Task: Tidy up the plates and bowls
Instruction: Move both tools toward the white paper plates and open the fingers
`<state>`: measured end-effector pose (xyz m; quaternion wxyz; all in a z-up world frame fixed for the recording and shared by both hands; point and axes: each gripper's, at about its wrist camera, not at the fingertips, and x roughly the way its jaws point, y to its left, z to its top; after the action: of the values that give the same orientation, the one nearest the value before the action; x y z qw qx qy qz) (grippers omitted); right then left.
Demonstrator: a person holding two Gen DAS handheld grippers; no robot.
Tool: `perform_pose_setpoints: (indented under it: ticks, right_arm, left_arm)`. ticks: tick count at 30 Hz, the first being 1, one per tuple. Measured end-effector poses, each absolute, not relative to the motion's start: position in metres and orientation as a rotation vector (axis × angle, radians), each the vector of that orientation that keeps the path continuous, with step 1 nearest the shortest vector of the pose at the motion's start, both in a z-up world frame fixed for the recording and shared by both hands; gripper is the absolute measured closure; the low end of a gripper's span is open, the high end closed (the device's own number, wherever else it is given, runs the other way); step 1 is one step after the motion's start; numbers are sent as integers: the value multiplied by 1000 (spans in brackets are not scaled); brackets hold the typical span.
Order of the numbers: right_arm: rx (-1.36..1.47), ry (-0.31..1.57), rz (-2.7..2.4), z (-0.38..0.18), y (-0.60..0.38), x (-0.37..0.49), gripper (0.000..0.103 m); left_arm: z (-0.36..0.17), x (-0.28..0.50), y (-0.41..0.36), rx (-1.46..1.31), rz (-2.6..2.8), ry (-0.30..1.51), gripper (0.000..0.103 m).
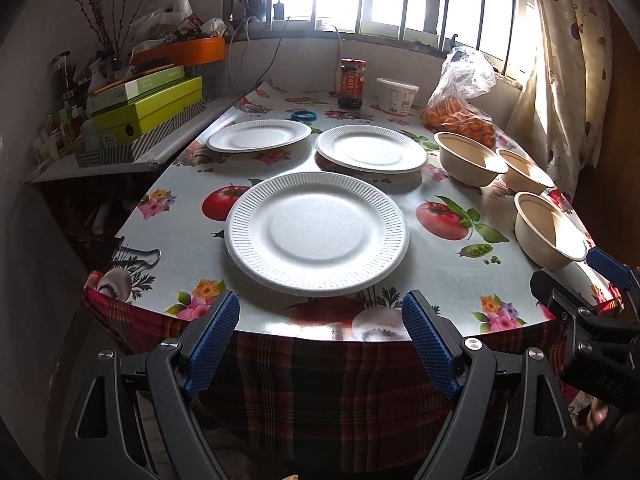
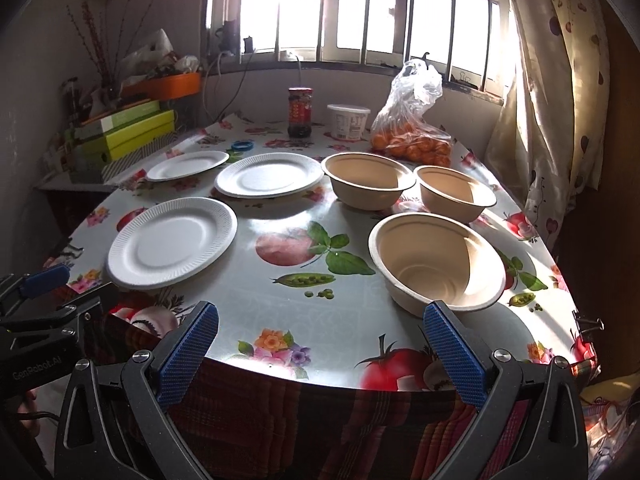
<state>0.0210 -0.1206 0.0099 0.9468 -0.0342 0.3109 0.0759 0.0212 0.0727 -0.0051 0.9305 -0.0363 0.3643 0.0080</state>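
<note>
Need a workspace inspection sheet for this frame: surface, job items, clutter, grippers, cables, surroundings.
Surface: table under glossy fruit-print cover, plaid cloth beneath.
Job's things: three white plates, nearest, far-left, far-middle looks doubled; three beige bowls, nearest, two behind, all empty.
Clutter: sauce jar, white tub, bag of oranges, blue ring.
Grippers: left gripper open, empty; right gripper open, empty.
Cables: cords from windowsill.
Surroundings: barred window, curtain, stacked boxes.

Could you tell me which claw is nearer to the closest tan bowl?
Right. The right claw sits open just before the nearest bowl; the left claw faces the near plate, farther left.
</note>
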Motion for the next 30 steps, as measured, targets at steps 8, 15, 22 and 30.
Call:
perform_pose_setpoints:
  ticks: [8, 15, 22, 30]
  right_arm:
    - [-70, 703, 283, 16, -81, 74, 0]
    - [-59, 761, 356, 7, -52, 115, 5]
    - [-41, 854, 329, -15, -44, 140, 18]
    - [-26, 896, 334, -27, -39, 156, 29]
  left_arm:
    - [-5, 46, 135, -149, 121, 784, 19]
    - [-10, 73, 161, -184, 128, 828, 19]
    - [-23, 97, 173, -202, 133, 893, 19]
    - [-37, 116, 175, -214, 103, 943, 19]
